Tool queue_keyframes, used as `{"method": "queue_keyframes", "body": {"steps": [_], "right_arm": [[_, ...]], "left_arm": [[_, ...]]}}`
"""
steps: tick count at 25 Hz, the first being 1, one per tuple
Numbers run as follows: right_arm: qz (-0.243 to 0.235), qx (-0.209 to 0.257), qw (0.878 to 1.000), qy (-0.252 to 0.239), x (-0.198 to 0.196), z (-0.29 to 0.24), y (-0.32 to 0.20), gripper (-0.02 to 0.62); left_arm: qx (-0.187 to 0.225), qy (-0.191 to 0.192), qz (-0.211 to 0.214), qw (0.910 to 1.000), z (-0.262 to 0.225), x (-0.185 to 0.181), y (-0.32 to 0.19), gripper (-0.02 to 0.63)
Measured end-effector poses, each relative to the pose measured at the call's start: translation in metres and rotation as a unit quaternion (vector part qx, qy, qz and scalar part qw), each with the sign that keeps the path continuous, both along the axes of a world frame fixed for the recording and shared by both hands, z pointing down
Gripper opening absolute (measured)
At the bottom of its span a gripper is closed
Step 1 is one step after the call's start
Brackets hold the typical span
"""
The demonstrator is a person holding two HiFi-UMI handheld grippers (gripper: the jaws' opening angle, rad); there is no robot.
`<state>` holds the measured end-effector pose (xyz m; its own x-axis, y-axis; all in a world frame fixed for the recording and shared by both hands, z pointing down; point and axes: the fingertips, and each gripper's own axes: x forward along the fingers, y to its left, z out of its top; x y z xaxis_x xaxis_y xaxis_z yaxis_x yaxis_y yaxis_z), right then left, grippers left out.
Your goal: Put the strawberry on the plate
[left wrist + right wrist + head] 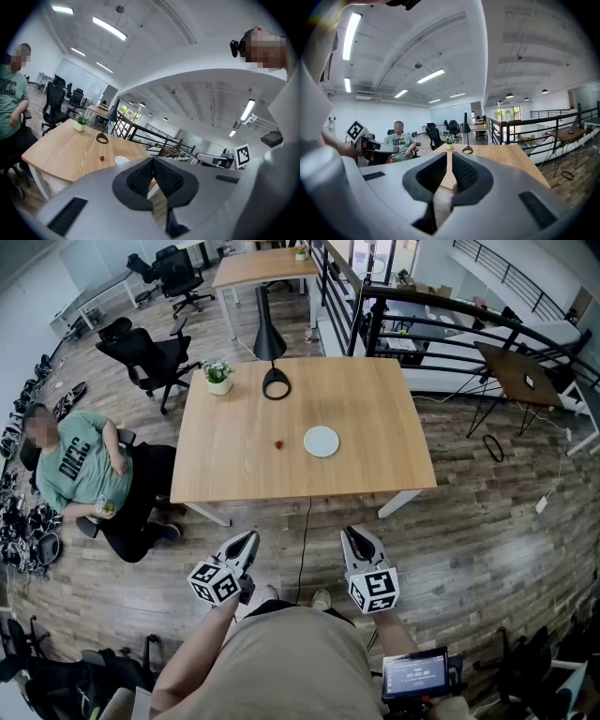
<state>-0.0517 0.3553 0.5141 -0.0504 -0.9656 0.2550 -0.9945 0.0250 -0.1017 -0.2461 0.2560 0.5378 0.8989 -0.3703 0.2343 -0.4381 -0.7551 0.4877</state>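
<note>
On table (375,409): one strawberry (279,443) | one plate (322,441) | left gripper (250,537), right gripper (352,533): jaws closed, empty

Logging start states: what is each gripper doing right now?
Left grey gripper: closed, holding nothing.
Right grey gripper: closed, holding nothing.

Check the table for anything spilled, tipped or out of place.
Nothing stands out. The strawberry lies on the table beside the empty plate; the lamp and potted plant stand upright near the far edge.
</note>
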Motion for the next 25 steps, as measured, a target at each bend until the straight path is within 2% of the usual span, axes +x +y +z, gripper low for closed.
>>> {"method": "queue_keyframes", "body": {"steps": [5, 11, 25], "right_arm": [[-0.003, 0.004, 1.0, 0.004, -0.001, 0.0, -0.005, 0.041], [-0.008, 0.018, 0.998, -0.052, 0.003, -0.004, -0.009, 0.046], [-0.009, 0.026, 0.999, -0.034, 0.017, -0.005, 0.017, 0.049]], "left_arm": [[0.004, 0.003, -0.002, 1.0, 0.0, -0.002, -0.003, 0.003], [0.003, 0.004, -0.004, 1.0, 0.001, 0.002, -0.004, 0.003], [-0.002, 0.007, 0.009, 0.9999, 0.004, 0.027, 0.014, 0.003]]}}
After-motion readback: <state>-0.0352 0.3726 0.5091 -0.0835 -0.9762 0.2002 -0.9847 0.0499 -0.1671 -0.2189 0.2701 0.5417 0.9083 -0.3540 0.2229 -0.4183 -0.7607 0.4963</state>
